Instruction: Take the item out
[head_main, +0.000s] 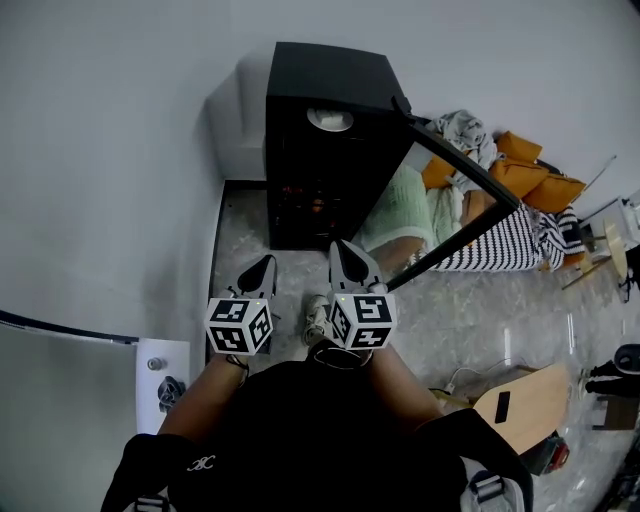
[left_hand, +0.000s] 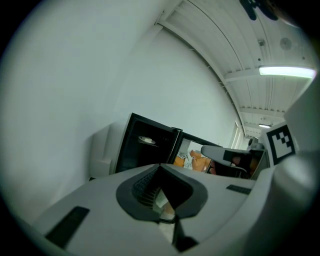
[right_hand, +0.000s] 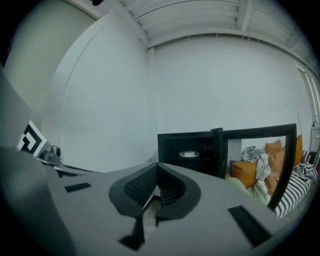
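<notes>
Left tool (head_main: 268, 262), right tool (head_main: 340, 247) jaws together, empty; plate (head_main: 330, 120) well ahead inside cabinet (head_main: 325, 68).

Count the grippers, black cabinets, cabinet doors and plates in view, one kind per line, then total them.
Grippers: 2, the left gripper and the right gripper
Black cabinet: 1
Cabinet door: 1, standing open
Plate: 1, inside the cabinet
Total: 5
</notes>
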